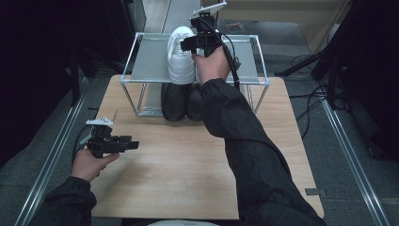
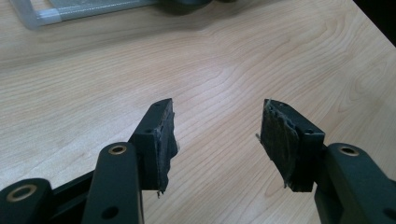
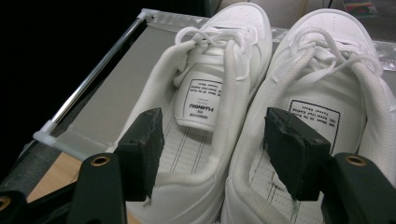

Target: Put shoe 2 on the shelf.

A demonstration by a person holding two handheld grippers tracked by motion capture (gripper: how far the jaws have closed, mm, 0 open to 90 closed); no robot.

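The wooden table (image 1: pixel 188 169) carried a metal-framed shoe rack (image 1: pixel 150 61) at its far edge, and everything else was placed by that rack. On the rack's grey top shelf stood a pair of white sneakers (image 1: pixel 181 56), side by side, heels toward the person and toes pointing away; in the right gripper view the left sneaker (image 3: pixel 210 93) and the right sneaker (image 3: pixel 327 84) touched along their inner sides. Under the shelf, at the rack's near side, a pair of dark shoes (image 1: pixel 181 101) stood on the table.

The person's right arm (image 1: pixel 244 141) reached across the table to the rack's top shelf. The right tongs (image 1: pixel 190 44) hovered just above the heel end of the white pair, spread wide with nothing between the pads. In the right gripper view, one pad hung over the opening of the left sneaker and the other over the opening of the right one, so the adjoining inner walls of the two shoes lay in the gap below the tongs (image 3: pixel 212 149); the pads pressed on neither shoe.

The left tongs (image 1: pixel 134 144) were well in front of the rack, low over bare table near its left edge, also spread apart and empty (image 2: pixel 217 137).
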